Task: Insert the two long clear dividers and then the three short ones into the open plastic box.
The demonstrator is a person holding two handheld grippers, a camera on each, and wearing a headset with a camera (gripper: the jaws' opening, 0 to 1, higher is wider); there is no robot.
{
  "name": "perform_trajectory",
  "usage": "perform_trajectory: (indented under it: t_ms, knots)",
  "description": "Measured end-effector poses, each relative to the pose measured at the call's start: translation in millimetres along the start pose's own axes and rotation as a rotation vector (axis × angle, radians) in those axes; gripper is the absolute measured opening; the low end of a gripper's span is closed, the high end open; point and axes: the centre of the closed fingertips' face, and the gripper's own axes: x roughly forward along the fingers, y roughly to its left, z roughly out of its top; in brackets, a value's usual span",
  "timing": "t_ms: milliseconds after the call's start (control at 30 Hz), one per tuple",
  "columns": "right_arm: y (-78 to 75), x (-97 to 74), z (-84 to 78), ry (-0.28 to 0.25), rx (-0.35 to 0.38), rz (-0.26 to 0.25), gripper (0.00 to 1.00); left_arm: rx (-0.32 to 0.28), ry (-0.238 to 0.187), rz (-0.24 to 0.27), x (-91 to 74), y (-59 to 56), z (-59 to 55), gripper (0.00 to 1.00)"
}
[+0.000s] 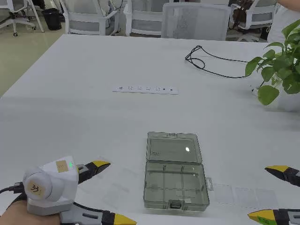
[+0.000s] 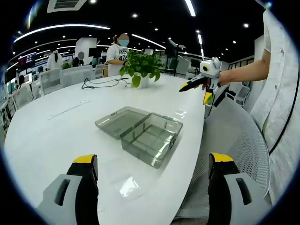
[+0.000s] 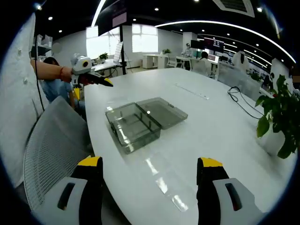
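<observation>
The open clear plastic box [image 1: 176, 183] lies near the table's front edge, its lid [image 1: 173, 147] folded back flat. It also lies ahead of the jaws as the box [image 2: 150, 138] and the box [image 3: 133, 124]. Clear dividers [image 1: 236, 193] lie flat right of the box, between my right gripper's jaws; they glint as dividers [image 3: 161, 180]. A faint clear divider [image 1: 117, 188] lies left of the box, seen as the divider [image 2: 127, 186]. My left gripper [image 1: 112, 192] [image 2: 152, 160] is open and empty. My right gripper [image 1: 268, 192] [image 3: 151, 162] is open and empty.
A white power strip [image 1: 145, 89] lies mid-table, with a black cable [image 1: 211, 61] behind it. A potted plant [image 1: 280, 65] stands at the right edge. Mesh chairs [image 1: 194, 21] line the far side. A mesh chair [image 3: 56, 145] sits close to the near table edge.
</observation>
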Motion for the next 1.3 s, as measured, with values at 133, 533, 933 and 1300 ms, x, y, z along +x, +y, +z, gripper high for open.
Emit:
perform_trajectory:
  t_ms: [133, 533, 933, 1300]
  knots:
    - [-0.1, 0.0, -0.2, 0.002, 0.000, -0.001, 0.83, -0.001, -0.001, -0.002, 0.7, 0.2, -0.1, 1.00]
    - [0.0, 1.0, -1.3, 0.005, 0.001, 0.002, 0.83, -0.001, 0.003, -0.007, 3.9, -2.7, 2.3, 0.99]
    - [-0.7, 1.8, -2.3, 0.006, 0.003, 0.004, 0.83, -0.001, 0.006, -0.010, 5.2, -4.7, 4.0, 0.99]
    - [-1.5, 3.8, -2.0, 0.010, 0.002, 0.007, 0.82, -0.003, 0.004, -0.011, 5.5, -5.8, 6.8, 0.98]
